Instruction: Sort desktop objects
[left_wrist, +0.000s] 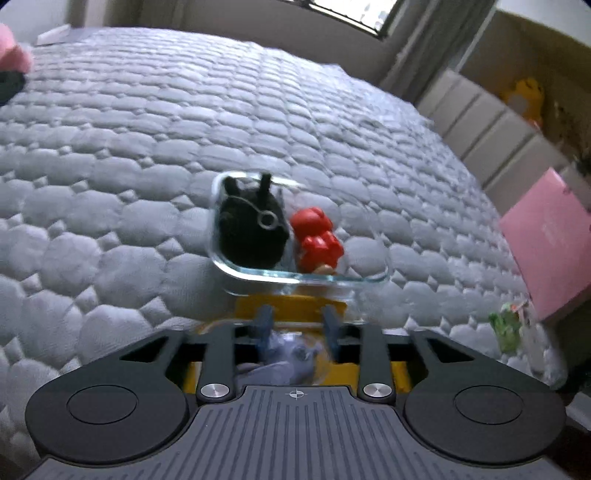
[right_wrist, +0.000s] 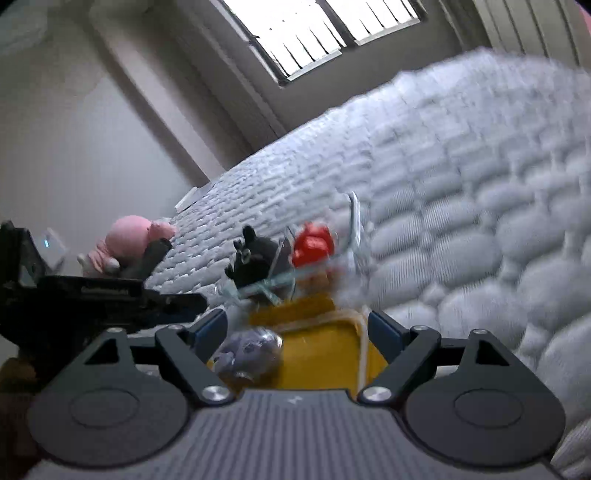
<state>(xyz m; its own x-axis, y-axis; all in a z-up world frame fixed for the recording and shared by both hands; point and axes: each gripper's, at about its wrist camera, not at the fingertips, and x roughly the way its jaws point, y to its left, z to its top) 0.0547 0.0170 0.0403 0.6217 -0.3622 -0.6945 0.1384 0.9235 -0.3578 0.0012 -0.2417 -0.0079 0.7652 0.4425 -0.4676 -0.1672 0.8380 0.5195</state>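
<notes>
- On grey quilted bed (left_wrist: 147, 147): glass dish (left_wrist: 258, 275) holding black toy (left_wrist: 251, 229) and red toy (left_wrist: 317, 236).
- Left gripper (left_wrist: 297, 325) fingers apart over yellow box (left_wrist: 291, 306).
- Right gripper (right_wrist: 297, 328) fingers apart.
- Window (right_wrist: 317, 33) behind, pink plush (right_wrist: 129, 240) at bed edge.

No readable words, brands or numbers in either view.

The only clear sign is a small crosshair mark, a circle crossed by a horizontal and a vertical line, printed on the ribbed grey body of the left claw (left_wrist: 297, 325), at the centre of its front edge. The right claw (right_wrist: 297, 326) carries a small pale mark in the same spot, too blurred to make out. A pink box (left_wrist: 550, 240) at the right edge of the bed shows faint pale lettering on its face, too small and soft to read. A small green packet (left_wrist: 508, 326) near that box has printing on it that cannot be read either.
</notes>
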